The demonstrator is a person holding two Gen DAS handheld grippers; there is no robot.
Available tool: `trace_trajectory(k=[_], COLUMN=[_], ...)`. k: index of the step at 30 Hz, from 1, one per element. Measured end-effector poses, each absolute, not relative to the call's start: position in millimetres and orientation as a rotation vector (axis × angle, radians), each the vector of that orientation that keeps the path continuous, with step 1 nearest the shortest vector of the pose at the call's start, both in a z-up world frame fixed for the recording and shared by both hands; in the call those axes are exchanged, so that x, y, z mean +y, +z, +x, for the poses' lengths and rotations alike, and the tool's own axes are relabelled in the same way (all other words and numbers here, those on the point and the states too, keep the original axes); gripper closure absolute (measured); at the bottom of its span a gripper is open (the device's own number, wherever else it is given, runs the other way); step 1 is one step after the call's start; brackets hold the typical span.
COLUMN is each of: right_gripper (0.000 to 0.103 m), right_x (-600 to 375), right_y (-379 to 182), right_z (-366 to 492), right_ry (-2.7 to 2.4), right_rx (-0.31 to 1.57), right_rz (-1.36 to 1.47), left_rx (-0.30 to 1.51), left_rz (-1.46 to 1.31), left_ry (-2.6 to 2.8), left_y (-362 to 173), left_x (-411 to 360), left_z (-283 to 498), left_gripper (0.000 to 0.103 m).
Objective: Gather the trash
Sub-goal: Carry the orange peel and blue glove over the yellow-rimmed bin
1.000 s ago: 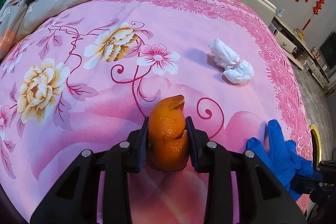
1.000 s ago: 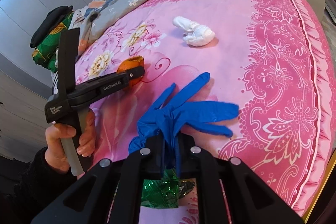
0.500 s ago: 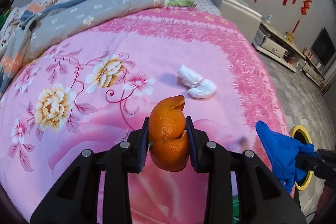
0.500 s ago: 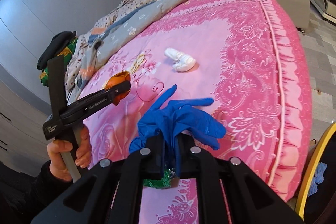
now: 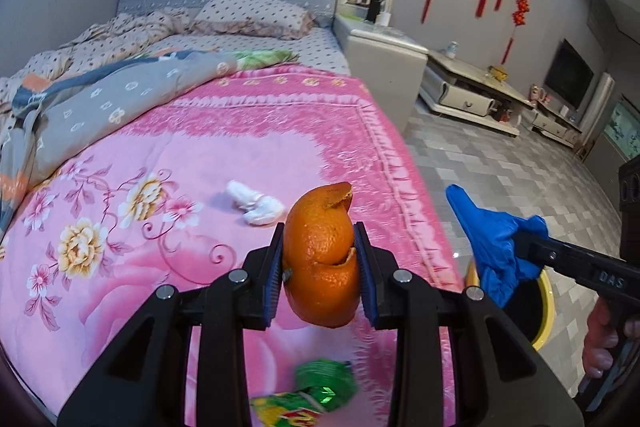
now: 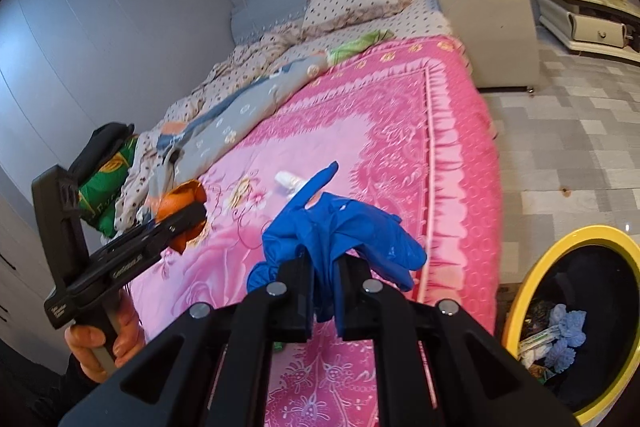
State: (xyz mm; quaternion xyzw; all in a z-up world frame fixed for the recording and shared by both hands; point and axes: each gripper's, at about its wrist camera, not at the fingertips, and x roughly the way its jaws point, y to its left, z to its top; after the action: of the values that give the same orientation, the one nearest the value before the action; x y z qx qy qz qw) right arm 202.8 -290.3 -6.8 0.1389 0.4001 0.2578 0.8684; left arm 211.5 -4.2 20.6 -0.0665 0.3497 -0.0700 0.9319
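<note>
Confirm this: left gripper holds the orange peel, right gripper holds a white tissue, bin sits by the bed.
Not quite. The right gripper holds a blue glove, as the right wrist view shows; the tissue lies on the bed. The rest is right.
</note>
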Motion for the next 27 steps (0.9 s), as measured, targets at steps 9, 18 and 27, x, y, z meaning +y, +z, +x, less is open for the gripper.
trace_trajectory(k=[9,18,27], right_gripper=[0.097,0.097,0.097], right_x=[-346.3,-398.5,-443.5], right_y=[5.8,3.1,-8.1], right_z=[193.2,191.0,186.0], right_ry=[0.46,0.39,0.299], right_rx=[0.751,0.703,0.681], right_rz=[0.342,0.412,0.451], left_rx=[0.688,0.673,0.675], left_rz=[-0.067,-0.013,0.02], left_ry=[-0.263,-0.35,-0.414], left_y=[48.0,58.7,53.2], left_x=[-74.6,-133.9,-181.0], left_z=[193.6,189.3,193.1], left_gripper=[0.072,0.072,0.072])
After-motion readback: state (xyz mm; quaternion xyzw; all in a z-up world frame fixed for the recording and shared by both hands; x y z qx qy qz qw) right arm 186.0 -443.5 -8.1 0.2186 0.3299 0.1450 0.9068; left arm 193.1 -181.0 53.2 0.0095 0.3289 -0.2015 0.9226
